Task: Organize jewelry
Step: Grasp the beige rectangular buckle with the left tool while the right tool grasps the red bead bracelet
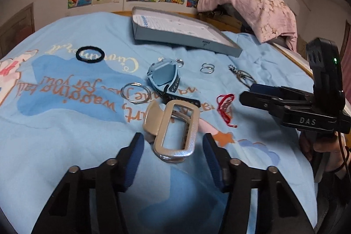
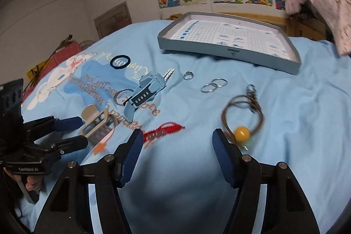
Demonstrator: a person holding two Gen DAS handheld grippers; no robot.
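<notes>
Left wrist: left gripper [image 1: 173, 142] wide open, empty, straddling the hair clip [image 1: 173, 135] on the bed [image 1: 65, 135]; tray [image 1: 182, 30] bare, nothing sorted. Right wrist: right gripper [image 2: 177, 142] open, empty, near the red bracelet [image 2: 162, 132]; watch [image 2: 142, 93], rings [image 2: 214, 84], hair tie [image 2: 120, 62] all left.

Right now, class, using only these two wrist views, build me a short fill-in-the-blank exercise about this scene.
1. The hair claw lies between the fingers of the ____ gripper.
2. The elastic hair tie is ____ in colour.
3. The grey box holds ____ jewelry so far.
4. The right gripper stands ____.

Missing words: left; black; no; open
</notes>
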